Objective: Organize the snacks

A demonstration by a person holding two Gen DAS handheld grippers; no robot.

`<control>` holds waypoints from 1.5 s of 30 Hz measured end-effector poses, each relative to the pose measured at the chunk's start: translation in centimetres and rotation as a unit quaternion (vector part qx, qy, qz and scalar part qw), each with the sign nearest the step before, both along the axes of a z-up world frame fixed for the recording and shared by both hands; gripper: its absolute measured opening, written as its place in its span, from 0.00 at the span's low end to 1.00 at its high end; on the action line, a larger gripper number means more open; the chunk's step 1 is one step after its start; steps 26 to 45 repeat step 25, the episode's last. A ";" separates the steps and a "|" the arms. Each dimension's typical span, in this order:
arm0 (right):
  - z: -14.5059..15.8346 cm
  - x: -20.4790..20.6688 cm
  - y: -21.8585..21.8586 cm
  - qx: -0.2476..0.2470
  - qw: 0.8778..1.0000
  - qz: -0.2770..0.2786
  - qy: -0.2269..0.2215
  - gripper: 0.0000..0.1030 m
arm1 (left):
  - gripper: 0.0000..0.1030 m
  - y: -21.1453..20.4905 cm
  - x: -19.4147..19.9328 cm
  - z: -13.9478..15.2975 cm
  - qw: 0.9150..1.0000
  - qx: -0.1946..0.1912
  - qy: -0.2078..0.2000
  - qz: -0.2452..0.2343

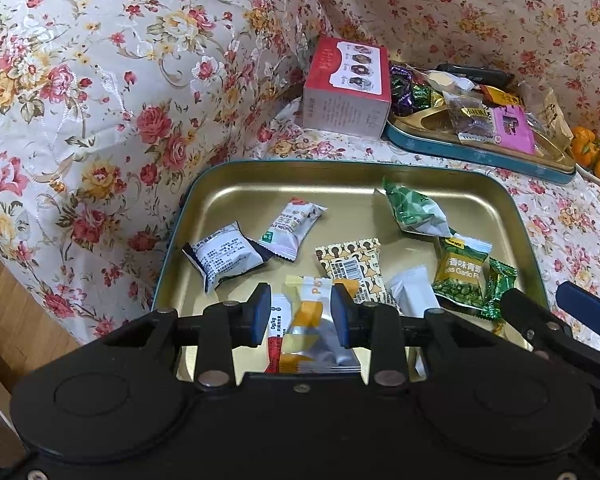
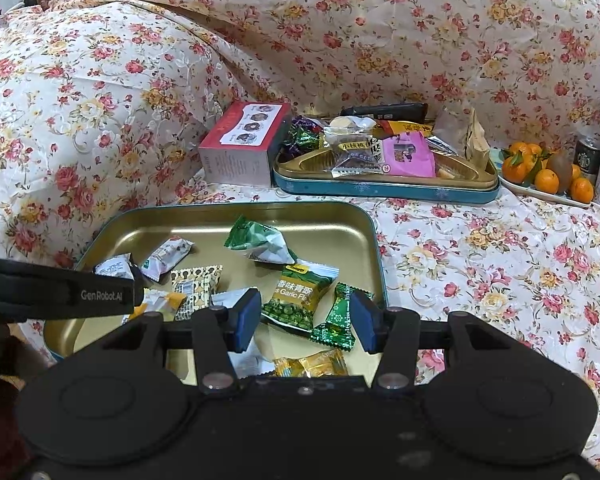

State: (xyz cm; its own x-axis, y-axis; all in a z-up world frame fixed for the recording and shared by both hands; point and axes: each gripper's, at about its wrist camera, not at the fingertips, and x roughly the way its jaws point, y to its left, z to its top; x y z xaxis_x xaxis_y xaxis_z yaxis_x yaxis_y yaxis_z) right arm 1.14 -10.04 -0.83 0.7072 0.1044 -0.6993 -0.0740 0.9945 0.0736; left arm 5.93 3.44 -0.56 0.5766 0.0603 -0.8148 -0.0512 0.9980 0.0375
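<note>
Hovering over the gold tray [image 1: 228,176], the left tool [image 1: 301,314] stands half-open astride an orange packet [image 1: 308,320], pads clear of it; the right tool [image 2: 305,318] gapes above the pea packet [image 2: 296,296]. At one o'clock sits a blue tin [image 2: 380,192] of snacks.

2 gold tins [image 2: 374,236] [image 2: 380,192]; 1 red box [image 2: 244,146]; approx. 10 snack pkts [image 2: 296,296] in near tin.

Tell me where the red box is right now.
The red box sits on the flowered cloth behind the gold tray, touching the blue tin's left end.
</note>
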 end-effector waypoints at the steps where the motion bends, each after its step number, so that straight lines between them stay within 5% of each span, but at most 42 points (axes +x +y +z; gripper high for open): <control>1: 0.0 0.0 0.0 0.000 1.000 0.000 0.000 0.50 | 0.40 0.0 0.0 0.0 1.000 0.001 -0.001 -0.001; 45: 0.0 -0.1 0.0 0.000 1.000 0.001 0.001 0.50 | 0.40 0.3 0.0 0.1 1.000 0.001 -0.011 0.015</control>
